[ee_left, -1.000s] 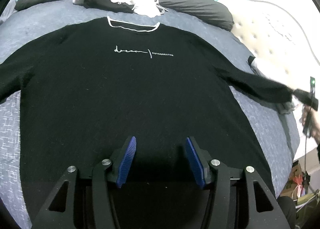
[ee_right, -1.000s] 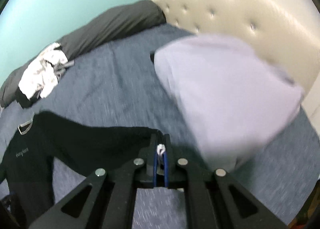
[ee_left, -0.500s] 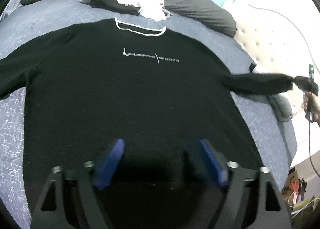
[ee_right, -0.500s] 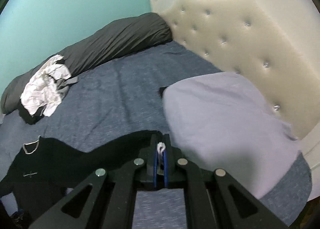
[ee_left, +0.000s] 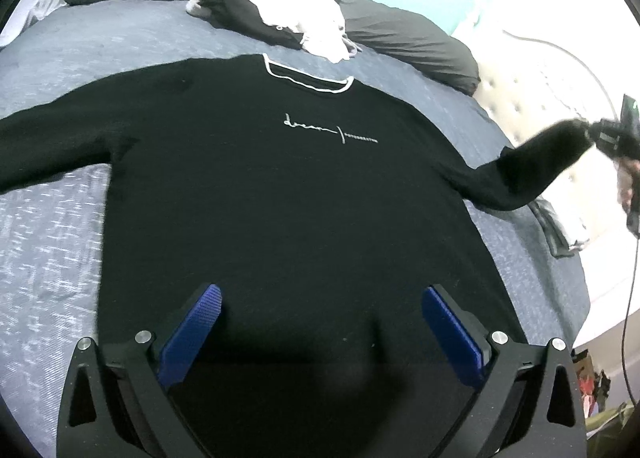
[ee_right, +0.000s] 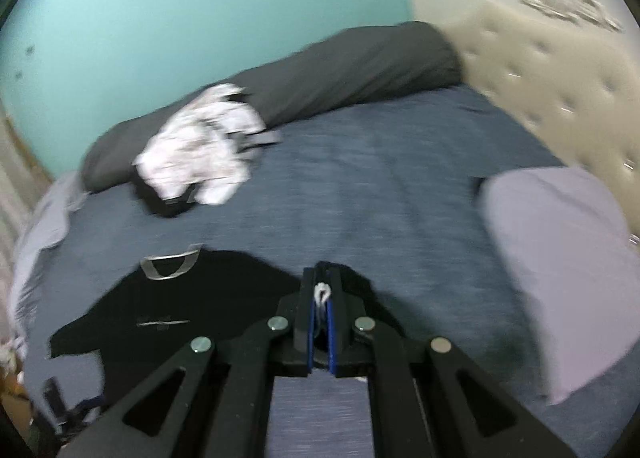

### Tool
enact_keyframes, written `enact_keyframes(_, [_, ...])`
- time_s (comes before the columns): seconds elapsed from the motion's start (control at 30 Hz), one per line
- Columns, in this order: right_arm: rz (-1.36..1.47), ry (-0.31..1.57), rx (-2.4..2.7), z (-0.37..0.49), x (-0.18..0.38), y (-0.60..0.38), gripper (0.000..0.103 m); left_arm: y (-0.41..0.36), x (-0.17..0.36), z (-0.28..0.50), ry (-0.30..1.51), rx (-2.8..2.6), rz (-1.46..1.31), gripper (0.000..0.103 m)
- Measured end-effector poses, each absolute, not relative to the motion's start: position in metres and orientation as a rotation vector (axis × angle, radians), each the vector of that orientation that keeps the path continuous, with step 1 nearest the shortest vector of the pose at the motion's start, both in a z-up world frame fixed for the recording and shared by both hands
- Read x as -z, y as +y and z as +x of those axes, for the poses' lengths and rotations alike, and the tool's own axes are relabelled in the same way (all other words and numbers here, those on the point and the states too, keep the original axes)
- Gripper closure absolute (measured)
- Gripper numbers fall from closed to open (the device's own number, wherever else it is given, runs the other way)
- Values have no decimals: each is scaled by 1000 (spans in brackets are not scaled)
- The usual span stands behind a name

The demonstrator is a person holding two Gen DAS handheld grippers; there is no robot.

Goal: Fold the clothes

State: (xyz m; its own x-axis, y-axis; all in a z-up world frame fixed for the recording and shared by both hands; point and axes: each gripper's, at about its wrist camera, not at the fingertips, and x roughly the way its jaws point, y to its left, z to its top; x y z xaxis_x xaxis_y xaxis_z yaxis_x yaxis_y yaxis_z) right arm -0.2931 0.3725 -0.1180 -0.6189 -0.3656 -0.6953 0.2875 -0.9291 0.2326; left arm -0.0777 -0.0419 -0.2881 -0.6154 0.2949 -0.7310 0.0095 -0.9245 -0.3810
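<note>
Black long-sleeved sweater (ee_left: 288, 194): lies front-up and spread flat on the blue bed cover (ee_left: 52, 242), white-trimmed neckline (ee_left: 308, 78) toward 12 o'clock, white chest lettering legible only as a script word and a small line of print.

Left tongs (ee_left: 320, 322): blue pads wide apart, positioned over the sweater's lower hem area at 6 o'clock. Nothing between the pads. Contact with the fabric cannot be determined.

Right tongs (ee_right: 320, 298): pads together, clamped on the cuff of the sweater's sleeve (ee_left: 532, 170); a small white piece of trim shows pinched at the tips. In the left wrist view the sleeve is lifted off the bed and drawn out toward 3 o'clock, with the right tongs (ee_left: 608, 134) and the person's hand (ee_left: 628, 182) at the frame edge.

Surroundings: a heap of black and white garments (ee_left: 280, 14) sits beyond the neckline at 12 o'clock, against a long dark grey bolster (ee_left: 404, 38). A pale lilac pillow (ee_right: 560, 270) lies at 3 o'clock in the right wrist view, near the cream tufted headboard (ee_right: 552, 70). Teal wall (ee_right: 180, 18) behind. The right wrist view is motion-blurred.
</note>
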Motion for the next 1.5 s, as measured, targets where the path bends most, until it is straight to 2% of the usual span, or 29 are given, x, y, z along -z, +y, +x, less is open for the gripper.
enact_keyframes(0.13, [1066, -97, 2404, -269, 102, 302, 99, -51, 284, -66, -478, -2686, -1281, 0])
enact_keyframes(0.43, [1040, 22, 2099, -210, 101, 152, 99, -90, 275, -43, -529, -2776, -1266, 0])
enact_keyframes(0.63, [1116, 64, 1912, -171, 146, 83, 99, -105, 270, -33, -517, -2812, -1288, 0])
enact_keyframes(0.8, [1211, 58, 1771, -138, 206, 47, 99, -112, 267, -25, -511, -2827, -1275, 0])
enact_keyframes(1.17, [1339, 5, 1673, -117, 288, 25, 99, -120, 262, -15, -491, -2848, -1255, 0])
enact_keyframes(1.3, [1358, -13, 1638, -114, 301, 21, 90, -119, 263, -16, -491, -2843, -1255, 0])
enact_keyframes(1.37, [1351, -34, 1610, -112, 302, 22, 79, -119, 262, -16, -488, -2850, -1251, 0])
enact_keyframes(1.4, [1343, -43, 1600, -111, 302, 24, 70, -119, 262, -16, -485, -2853, -1252, 0])
enact_keyframes(1.5, [1314, -82, 1608, -114, 294, 38, 68, -119, 262, -17, -478, -2859, -1256, 0])
